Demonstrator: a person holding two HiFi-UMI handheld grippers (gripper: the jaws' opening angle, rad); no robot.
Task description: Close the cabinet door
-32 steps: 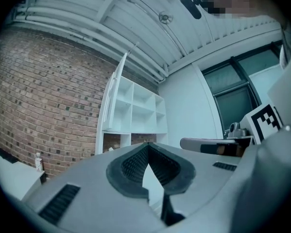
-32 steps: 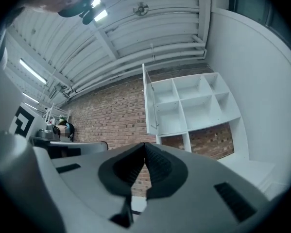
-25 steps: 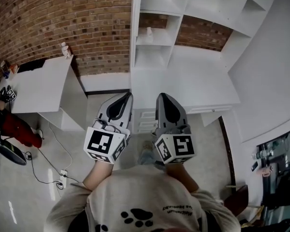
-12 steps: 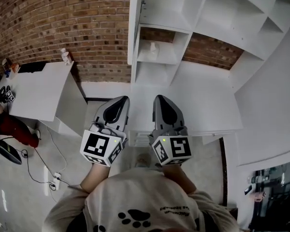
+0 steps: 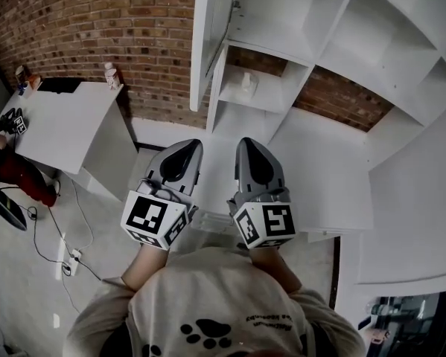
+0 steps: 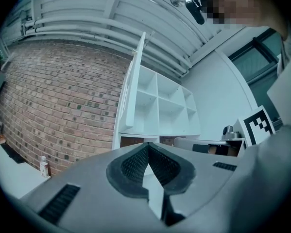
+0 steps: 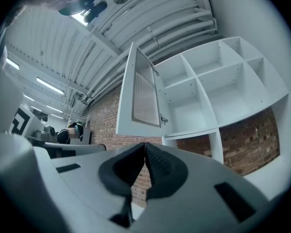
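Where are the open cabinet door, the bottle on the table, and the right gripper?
Door (image 7: 144, 93): right gripper view, on its ribbed panel.
Bottle (image 5: 111, 75): head view, on its body.
Right gripper (image 7: 145, 150): right gripper view, where its shut jaws meet.

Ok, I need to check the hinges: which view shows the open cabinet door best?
Right gripper view: the cabinet door shows its inner face and hinges. Left gripper view and head view catch it nearly edge-on.

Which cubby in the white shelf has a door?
The leftmost upper column, next to the brick wall; its door hangs wide open, the others have none.
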